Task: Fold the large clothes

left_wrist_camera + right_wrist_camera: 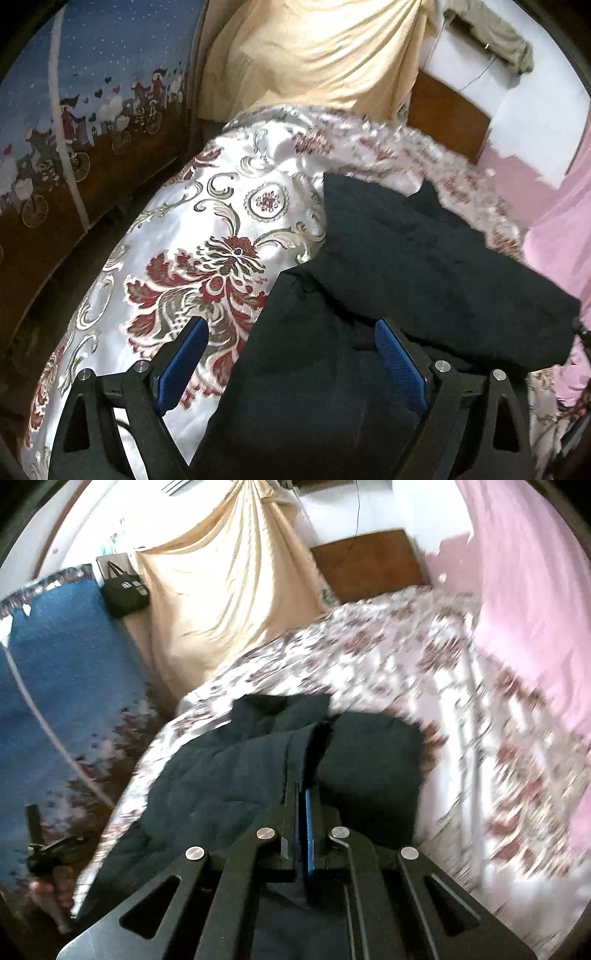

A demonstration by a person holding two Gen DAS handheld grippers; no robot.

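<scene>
A large dark navy garment [406, 251] lies bunched on a bed with a white, red and grey floral cover [207, 221]. My left gripper [291, 332] is open, its blue pads spread wide, with a fold of the garment lying between them. In the right wrist view the same garment [229, 775] lies in folds on the floral cover [424, 672]. My right gripper [303, 794] is shut on a raised edge of the garment, which runs forward from the jaws. The left gripper tool and hand show at the lower left of the right wrist view [48, 849].
A cream curtain [229, 583] hangs behind the bed. A wooden headboard [369, 565] and pink fabric [535, 590] stand to the right. A blue patterned cloth [92, 92] and a dark wooden edge lie to the left. A black bag [123, 587] hangs at the back left.
</scene>
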